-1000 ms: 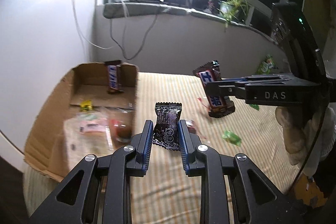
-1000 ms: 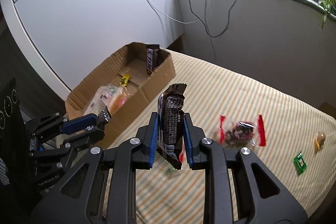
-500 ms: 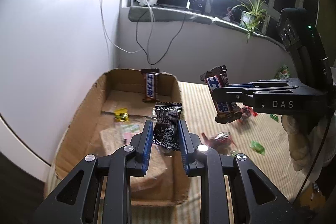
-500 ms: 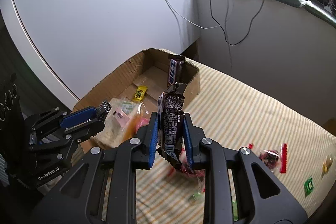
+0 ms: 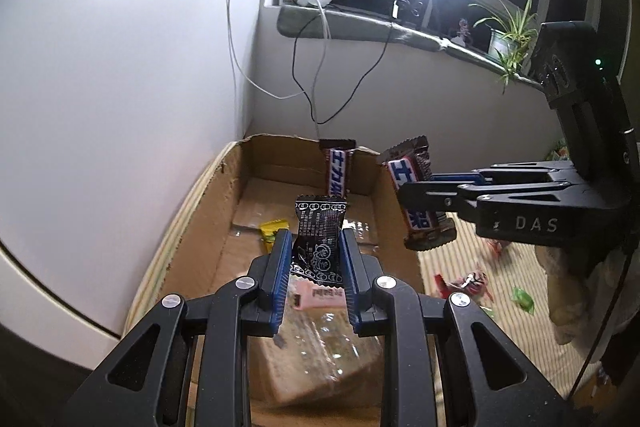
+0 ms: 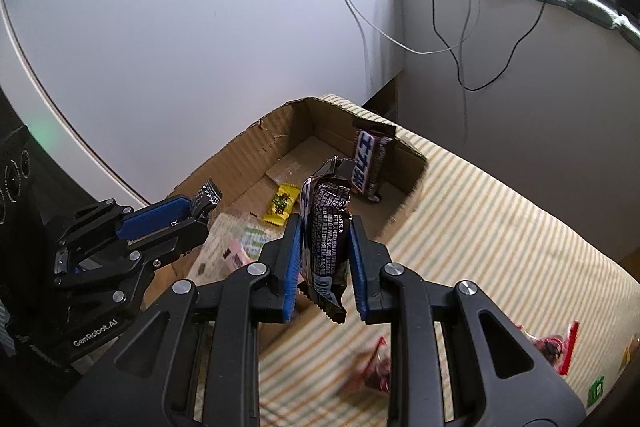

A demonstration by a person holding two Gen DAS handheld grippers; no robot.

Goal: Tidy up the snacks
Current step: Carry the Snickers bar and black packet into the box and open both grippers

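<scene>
In the left wrist view, the left hand-held gripper (image 5: 314, 259) sits at the lower centre of the frame, its 2 blue-padded fingers closed on a small black printed snack packet (image 5: 319, 245) held upright over the open brown cardboard box (image 5: 208, 223). On the box floor lie a small yellow candy wrapper (image 5: 272, 230), a pink-labelled packet (image 5: 320, 298) just under the fingers, and a clear plastic bag (image 5: 320, 355) nearer the camera; 1 brown chocolate bar with a blue-and-white label (image 5: 338, 171) stands upright against the far wall of the box. At the right of the frame the right hand-held gripper (image 5: 430, 195) reaches in sideways, clamped on a second brown chocolate bar with blue lettering (image 5: 416, 195), which hangs tilted just above the right rim of the box. In the right wrist view this bar (image 6: 326, 227) stands upright between the closed blue pads at the frame centre, above the near edge of the box (image 6: 248, 139). The box rests on a striped beige cloth (image 6: 500, 227), where red-wrapped snacks (image 6: 552, 347) and small green candies (image 5: 522, 298) lie scattered toward the lower right.
</scene>
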